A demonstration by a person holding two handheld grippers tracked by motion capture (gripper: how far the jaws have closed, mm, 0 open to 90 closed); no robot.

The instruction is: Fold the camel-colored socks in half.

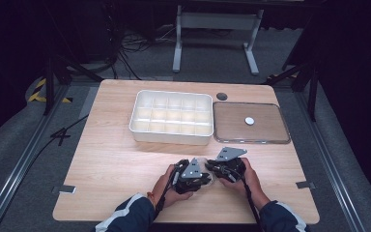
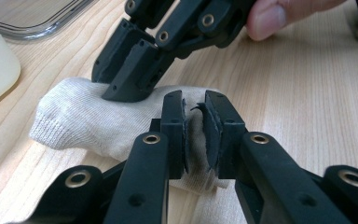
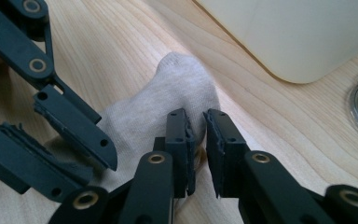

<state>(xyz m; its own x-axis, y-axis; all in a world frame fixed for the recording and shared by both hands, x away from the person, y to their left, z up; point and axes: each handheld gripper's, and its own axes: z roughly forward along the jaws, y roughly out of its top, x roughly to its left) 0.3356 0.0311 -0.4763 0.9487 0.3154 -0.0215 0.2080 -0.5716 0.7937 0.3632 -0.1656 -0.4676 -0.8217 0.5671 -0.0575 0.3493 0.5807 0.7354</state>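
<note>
At the near edge of the table (image 1: 125,164), both grippers meet over one small beige sock (image 2: 88,119). The left gripper (image 2: 195,128) has its jaws drawn nearly together, pinching a fold of the sock's fabric between the pads. The right gripper (image 3: 198,140) is likewise almost closed, with a sliver of gap; it seems to nip the sock's edge, though the jaws hide the exact contact, so I would not swear to the grip. In the left gripper view the other gripper's jaws press down on the sock's upper side, and a thumb (image 2: 279,16) of the person's hand shows behind.

The sock lies flat on the wood, just in front of the white compartment tray (image 1: 171,118) and apart from it. To the tray's right sits its clear lid (image 1: 251,123), with a small white round thing (image 1: 249,121) on it, and a dark round disc (image 1: 221,96) set in the tabletop behind.

By my judgement the work is at an early stage: the sock is being gathered or folded, and nothing has gone into the tray, whose cells look empty.

Count: one sock, one tray, one lid, two grippers.
</note>
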